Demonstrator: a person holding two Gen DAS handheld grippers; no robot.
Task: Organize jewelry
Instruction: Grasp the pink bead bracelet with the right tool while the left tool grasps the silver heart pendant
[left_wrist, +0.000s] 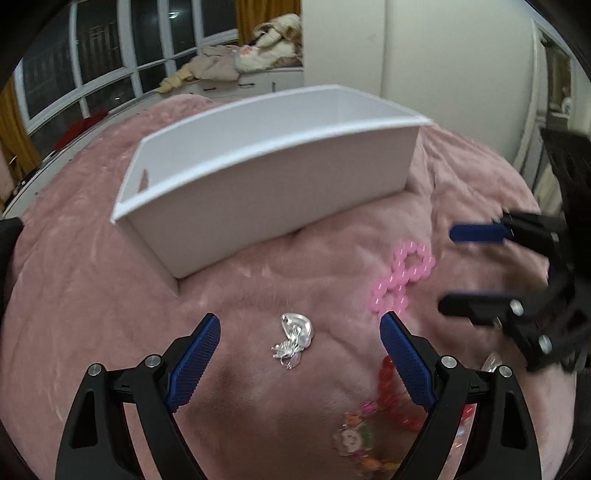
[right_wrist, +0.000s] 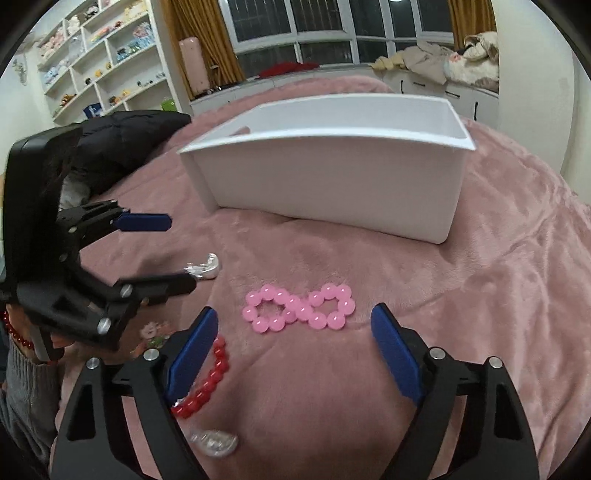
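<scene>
The white box (right_wrist: 332, 177) sits on the pink blanket (right_wrist: 498, 295) with its open top up; what its interior shows is bare white wall, and its floor is hidden from both views.

In front of the box, the left gripper (left_wrist: 299, 343) has its jaws spread wide and holds nothing, the silver piece (left_wrist: 293, 341) lying on the blanket between its fingers. The right gripper (right_wrist: 293, 325) is equally wide open and empty, with the pink bead bracelet (right_wrist: 299, 308), twisted into 2 loops, just ahead of its tips.

Nearer than the box lie 1 red bead bracelet (right_wrist: 207, 384), 1 multicoloured charm bracelet (left_wrist: 354, 439), blurred, and a second silver piece (right_wrist: 216, 441). That makes 2 silver pieces, 3 bracelets, 1 box.
</scene>
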